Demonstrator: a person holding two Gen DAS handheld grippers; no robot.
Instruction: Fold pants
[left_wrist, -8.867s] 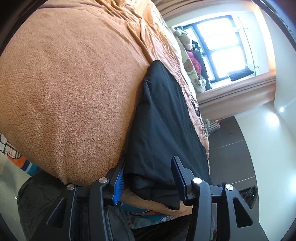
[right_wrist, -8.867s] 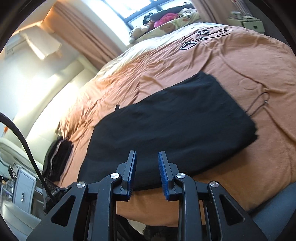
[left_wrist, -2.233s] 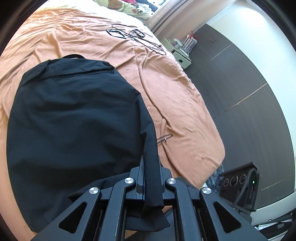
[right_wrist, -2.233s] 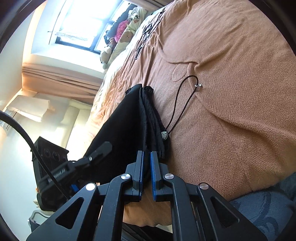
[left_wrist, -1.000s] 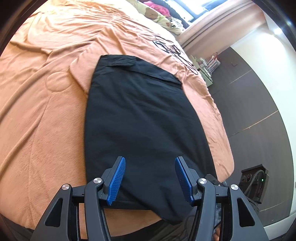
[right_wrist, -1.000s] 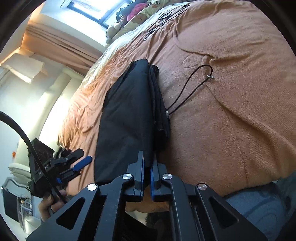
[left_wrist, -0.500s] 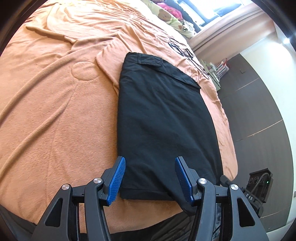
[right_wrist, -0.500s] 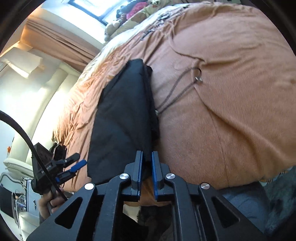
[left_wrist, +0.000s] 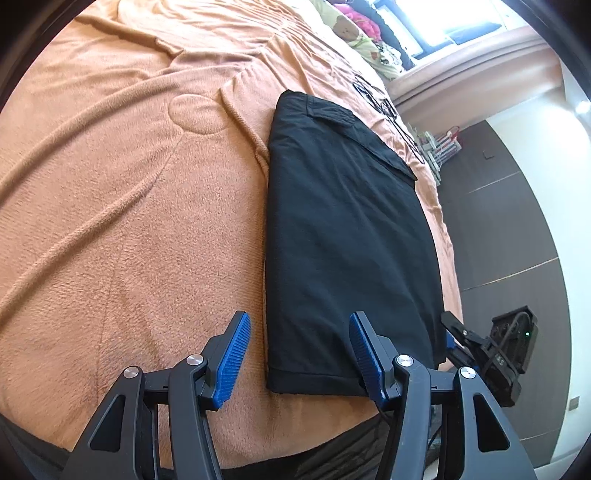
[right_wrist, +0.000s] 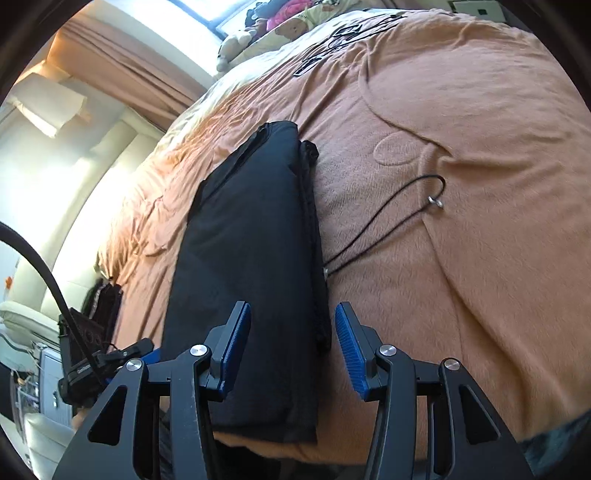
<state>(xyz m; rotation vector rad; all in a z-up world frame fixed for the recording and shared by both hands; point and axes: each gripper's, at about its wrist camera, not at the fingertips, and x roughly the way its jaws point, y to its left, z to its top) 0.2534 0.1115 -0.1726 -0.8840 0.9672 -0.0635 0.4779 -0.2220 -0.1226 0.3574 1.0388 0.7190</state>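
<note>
Pants (left_wrist: 343, 236) lay folded into a long black rectangle on the orange blanket (left_wrist: 129, 192) of the bed, near end at the bed's edge. Left tongs (left_wrist: 297, 354) were spread, nothing between the pads, hovering over the near hem. Right tongs (right_wrist: 291, 350) had just been opening; the pants' side edge sat under the gap but the pads weren't pressing it. Probably release after a fold. Next fold, I'd say: pinch both near corners through all layers and carry them evenly. Keep clear of the black cord (right_wrist: 384, 218) beside the pants.
</note>
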